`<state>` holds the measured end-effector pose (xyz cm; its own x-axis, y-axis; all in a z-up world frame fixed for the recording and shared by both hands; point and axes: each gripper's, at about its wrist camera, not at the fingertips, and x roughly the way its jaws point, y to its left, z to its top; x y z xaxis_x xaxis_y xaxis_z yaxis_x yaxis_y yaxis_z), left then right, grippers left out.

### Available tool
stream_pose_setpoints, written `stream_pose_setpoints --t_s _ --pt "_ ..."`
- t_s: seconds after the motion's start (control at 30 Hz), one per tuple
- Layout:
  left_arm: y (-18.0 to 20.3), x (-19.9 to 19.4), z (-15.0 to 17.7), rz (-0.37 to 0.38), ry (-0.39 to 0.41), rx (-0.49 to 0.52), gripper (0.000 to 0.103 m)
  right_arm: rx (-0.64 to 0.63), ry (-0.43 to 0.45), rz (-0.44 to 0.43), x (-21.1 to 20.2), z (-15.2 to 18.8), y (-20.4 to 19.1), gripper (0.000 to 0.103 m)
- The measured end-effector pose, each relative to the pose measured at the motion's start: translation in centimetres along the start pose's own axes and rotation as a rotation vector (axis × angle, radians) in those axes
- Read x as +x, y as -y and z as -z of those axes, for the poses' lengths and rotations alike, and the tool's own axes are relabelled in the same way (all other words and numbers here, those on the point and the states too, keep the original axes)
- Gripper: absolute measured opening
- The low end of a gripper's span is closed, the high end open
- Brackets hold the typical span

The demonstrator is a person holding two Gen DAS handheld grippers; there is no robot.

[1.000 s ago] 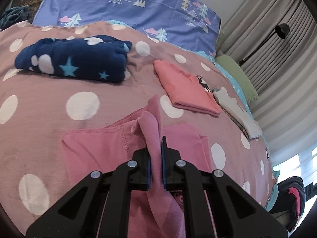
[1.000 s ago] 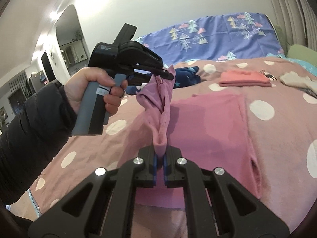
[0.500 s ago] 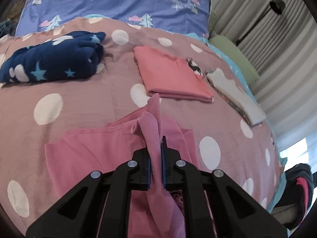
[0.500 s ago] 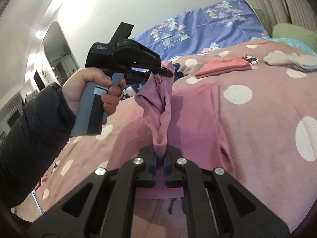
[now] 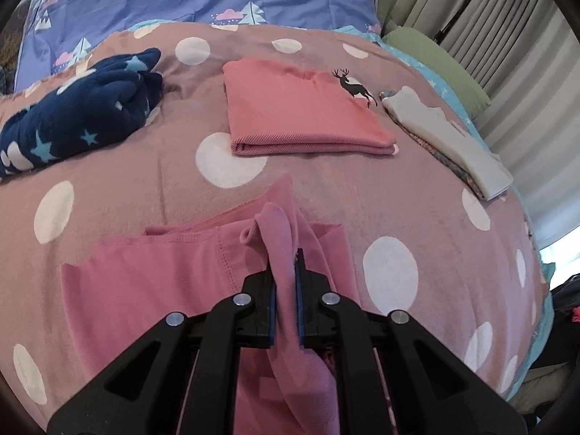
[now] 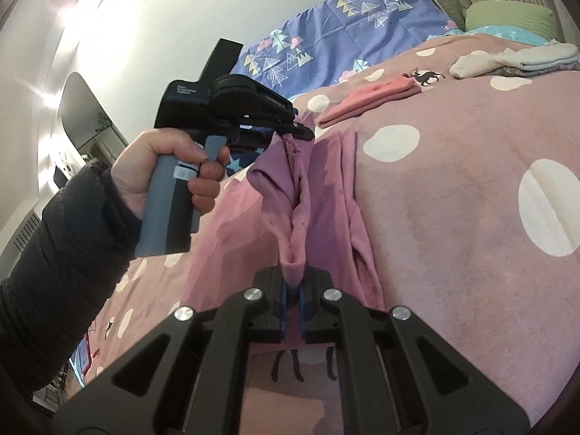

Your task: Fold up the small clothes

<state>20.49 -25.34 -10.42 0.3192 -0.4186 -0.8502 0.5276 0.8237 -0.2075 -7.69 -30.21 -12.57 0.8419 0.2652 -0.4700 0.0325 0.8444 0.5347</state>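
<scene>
Dotted bedspread (image 5: 417,195), folded coral top (image 5: 304,116), navy bundle (image 5: 76,116)

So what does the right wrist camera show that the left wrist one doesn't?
Only the right view shows the person's hand holding the left gripper, plus a white wall. Only the left view shows the curtains. Both show the pink garment pinched by a gripper, the folded salmon shirt, the navy star blanket and the polka-dot bedcover.

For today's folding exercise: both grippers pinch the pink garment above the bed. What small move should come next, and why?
Probably lower both ends onto the spread part. The left gripper and right gripper are shut on the pink garment, whose pinched edge hangs lifted over the rest lying flat.
</scene>
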Motion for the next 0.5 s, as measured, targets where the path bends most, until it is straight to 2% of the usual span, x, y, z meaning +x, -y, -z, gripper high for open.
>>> stream_pose_setpoints --t_s 0.2,0.27,0.3,0.37,0.43,0.5 --pt "0.9 1.8 0.0 -0.049 -0.011 0.019 0.008 0.054 -0.002 0.009 0.1 0.1 1.3 0.004" --pt "1.0 1.9 0.2 -0.044 -0.009 0.02 0.012 0.069 -0.009 0.004 0.1 0.1 1.7 0.004" --pt "0.9 1.7 0.3 -0.034 -0.003 0.012 0.017 0.076 -0.013 -0.002 0.1 0.2 1.8 0.004" --pt "0.8 1.1 0.4 -0.018 0.003 -0.014 0.043 0.083 -0.016 -0.013 -0.1 0.2 1.9 0.004" --pt "0.7 -0.7 0.7 -0.016 0.035 -0.037 0.052 0.095 -0.021 -0.027 0.0 0.0 2.0 0.005" --pt "0.9 -2.6 1.4 0.006 0.064 -0.008 0.053 0.115 -0.031 -0.045 0.0 0.0 2.2 0.004"
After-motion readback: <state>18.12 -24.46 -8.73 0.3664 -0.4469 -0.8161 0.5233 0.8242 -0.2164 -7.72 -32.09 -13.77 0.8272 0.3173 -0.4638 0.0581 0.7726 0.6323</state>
